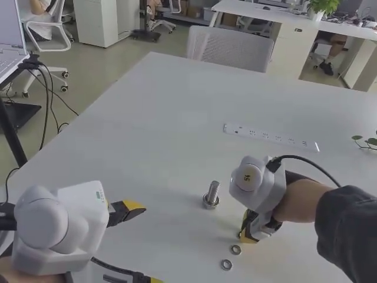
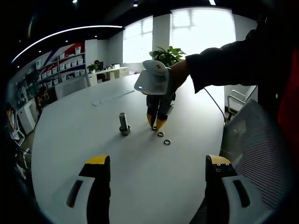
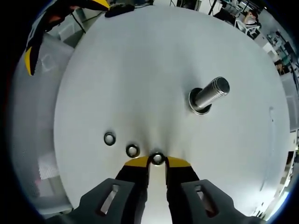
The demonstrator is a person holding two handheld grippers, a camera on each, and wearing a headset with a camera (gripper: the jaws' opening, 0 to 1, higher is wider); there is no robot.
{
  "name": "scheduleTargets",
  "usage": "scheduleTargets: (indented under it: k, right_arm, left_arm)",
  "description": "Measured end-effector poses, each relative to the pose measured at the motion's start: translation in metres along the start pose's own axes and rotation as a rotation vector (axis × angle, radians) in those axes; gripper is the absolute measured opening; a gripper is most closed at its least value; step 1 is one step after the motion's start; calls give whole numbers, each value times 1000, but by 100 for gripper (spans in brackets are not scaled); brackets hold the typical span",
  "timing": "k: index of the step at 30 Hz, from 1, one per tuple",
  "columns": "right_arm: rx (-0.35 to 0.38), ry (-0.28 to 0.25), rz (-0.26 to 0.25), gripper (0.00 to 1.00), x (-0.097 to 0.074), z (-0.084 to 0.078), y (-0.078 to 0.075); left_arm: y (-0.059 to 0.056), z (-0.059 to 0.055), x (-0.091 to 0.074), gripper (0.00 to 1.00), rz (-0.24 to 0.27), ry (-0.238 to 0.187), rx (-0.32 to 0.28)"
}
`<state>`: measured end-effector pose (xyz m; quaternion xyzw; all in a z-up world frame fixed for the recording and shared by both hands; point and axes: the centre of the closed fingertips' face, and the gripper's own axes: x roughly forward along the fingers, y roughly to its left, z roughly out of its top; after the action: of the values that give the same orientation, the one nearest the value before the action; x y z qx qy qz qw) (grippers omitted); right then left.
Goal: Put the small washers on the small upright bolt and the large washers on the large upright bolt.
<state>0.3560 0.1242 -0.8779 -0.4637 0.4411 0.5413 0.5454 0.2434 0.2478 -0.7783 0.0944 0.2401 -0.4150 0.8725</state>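
Right gripper view: the right hand-held gripper (image 3: pixel 158 163) is down on the bench (image 3: pixel 140 70), jaws nearly together on a washer (image 3: pixel 158 158), pinching it by the look of it. Two loose washers (image 3: pixel 132 150) lie in a row just beside it. The bolt (image 3: pixel 209 94) stands upright nearby, and I can't tell if the ring at its foot is a washer or its own head. The left hand-held gripper (image 2: pixel 158 161) hangs back, jaws spread wide, holding nothing. Early days, I'd say: three washers to thread.
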Motion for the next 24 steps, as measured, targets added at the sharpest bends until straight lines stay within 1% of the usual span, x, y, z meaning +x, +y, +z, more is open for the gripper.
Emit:
scheduleTargets:
  k: [13,21,24]
  right_arm:
    - [-8,2,-1,14,-1,0,2]
    - [-5,8,-7,14,-9,-6,5]
    - [3,0,-6,14,-13,-7,7]
  left_arm:
    - [-1,1,0,83,-5,-1,0]
    - [-1,2,2,83,-9,1,8]
    - [-2,4,2,83,-13,-2,10]
